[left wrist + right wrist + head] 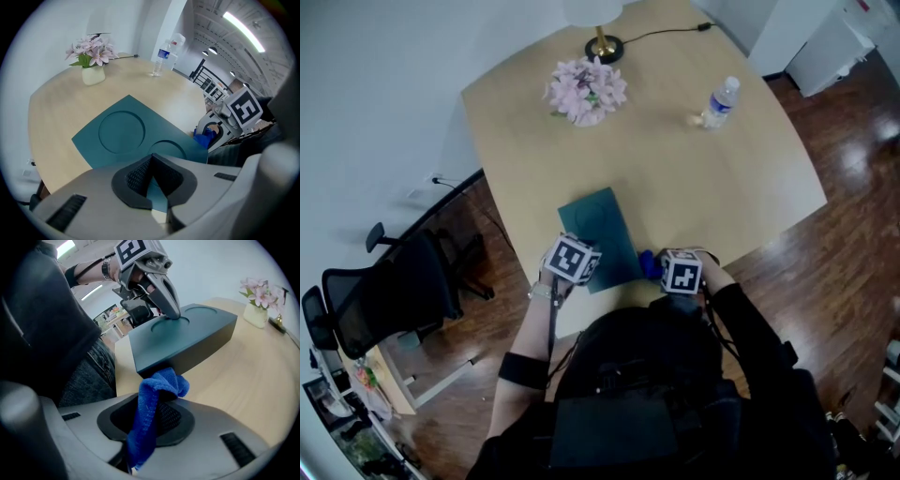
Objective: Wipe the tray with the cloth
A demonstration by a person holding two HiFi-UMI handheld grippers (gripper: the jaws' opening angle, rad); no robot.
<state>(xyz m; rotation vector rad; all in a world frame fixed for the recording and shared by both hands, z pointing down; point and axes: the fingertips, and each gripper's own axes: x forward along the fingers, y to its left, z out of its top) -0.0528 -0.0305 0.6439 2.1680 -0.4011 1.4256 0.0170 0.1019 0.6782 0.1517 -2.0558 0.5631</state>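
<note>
Blue cloth point(157, 390) is pinched between the jaws of the right tool point(154, 420). Its bunched end hangs out in front and touches the side wall of the teal tray point(187, 338) at one corner, below the top face. The tray lies flat on the wooden surface point(722, 178), close to the edge nearest the person, and two round recesses are seen in its top. The left tool point(152, 187) is clenched on the tray's near rim, with a sliver of teal visible between its pads, so the tray is judged to be steadied for wiping. The step in hand is taken to be the bringing of the cloth to the tray; no wiping contact on the top is shown. For the next move, the cloth would have to be lifted over the rim, pressed flat on the top face and drawn across it, recesses included. The rim would need to be held fast meanwhile, and the left tool's own jaws avoided.
</note>
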